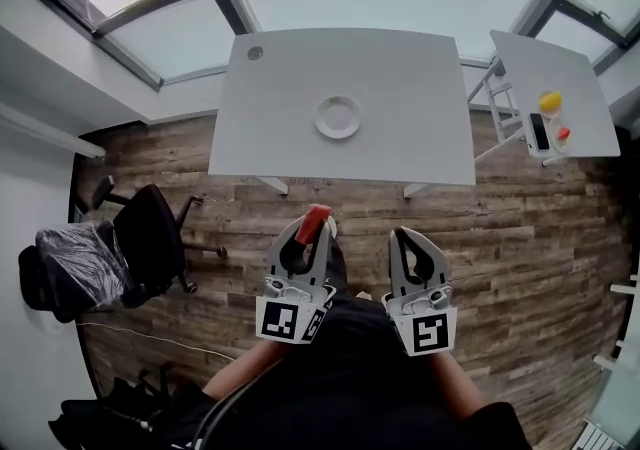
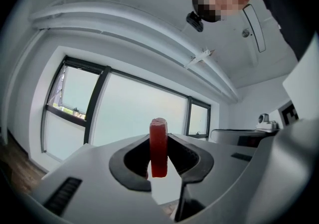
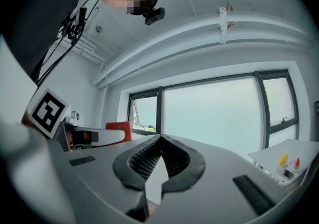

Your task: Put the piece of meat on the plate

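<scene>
Pinching the piece of meat [image 2: 159, 147] at the left hand-held gripper's [image 2: 159, 142] tips, well apart from the plate [image 1: 321, 120]; pressed together, empty, on the right hand-held gripper [image 3: 160, 140].

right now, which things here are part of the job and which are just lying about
Job: piece of meat, clamped in left gripper; empty plate; white table.
Lying about: office chair; side table; yellow item and phone on it.

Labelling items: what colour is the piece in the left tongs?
The meat is red; clearest in the left gripper view.
</scene>
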`<control>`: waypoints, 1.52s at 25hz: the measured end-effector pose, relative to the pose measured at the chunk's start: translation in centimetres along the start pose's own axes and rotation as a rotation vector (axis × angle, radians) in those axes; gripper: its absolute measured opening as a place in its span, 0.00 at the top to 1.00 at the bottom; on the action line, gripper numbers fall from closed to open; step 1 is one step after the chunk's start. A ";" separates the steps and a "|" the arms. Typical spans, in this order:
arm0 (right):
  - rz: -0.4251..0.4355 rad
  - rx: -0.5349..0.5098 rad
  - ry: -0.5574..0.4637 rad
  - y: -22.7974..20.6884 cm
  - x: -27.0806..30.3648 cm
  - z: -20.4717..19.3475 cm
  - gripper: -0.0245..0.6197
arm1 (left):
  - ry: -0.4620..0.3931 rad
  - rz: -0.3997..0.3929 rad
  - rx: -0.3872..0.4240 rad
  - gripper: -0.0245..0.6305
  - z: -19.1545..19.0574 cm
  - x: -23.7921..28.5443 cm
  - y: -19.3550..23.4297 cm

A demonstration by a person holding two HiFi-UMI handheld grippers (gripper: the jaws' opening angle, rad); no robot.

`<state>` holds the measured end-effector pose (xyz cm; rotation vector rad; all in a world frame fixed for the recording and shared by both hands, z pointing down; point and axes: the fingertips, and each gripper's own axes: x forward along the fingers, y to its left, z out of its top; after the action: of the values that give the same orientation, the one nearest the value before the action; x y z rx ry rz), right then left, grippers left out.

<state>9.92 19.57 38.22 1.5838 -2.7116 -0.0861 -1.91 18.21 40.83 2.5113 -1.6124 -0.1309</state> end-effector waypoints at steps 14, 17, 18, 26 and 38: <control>-0.004 0.035 0.044 -3.6 17.8 -0.9 0.96 | 0.036 -0.025 0.002 0.81 2.5 9.5 11.6; -0.026 0.027 0.037 -4.8 20.5 -0.6 0.96 | 0.038 -0.026 -0.002 0.81 3.1 11.4 13.8; -0.039 0.022 0.035 -5.3 21.0 -0.4 0.96 | 0.037 -0.027 -0.003 0.81 3.2 11.9 14.3; -0.113 0.034 0.016 -9.6 23.0 0.1 0.96 | 0.069 -0.057 -0.047 0.81 3.7 15.8 15.0; -0.004 0.051 -0.013 -8.5 25.6 0.0 0.96 | 0.123 -0.037 -0.163 0.81 -0.8 20.2 16.1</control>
<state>4.71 -6.83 37.08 1.6065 -2.7423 -0.0280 -7.77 -6.62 44.63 2.3773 -1.4475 -0.1059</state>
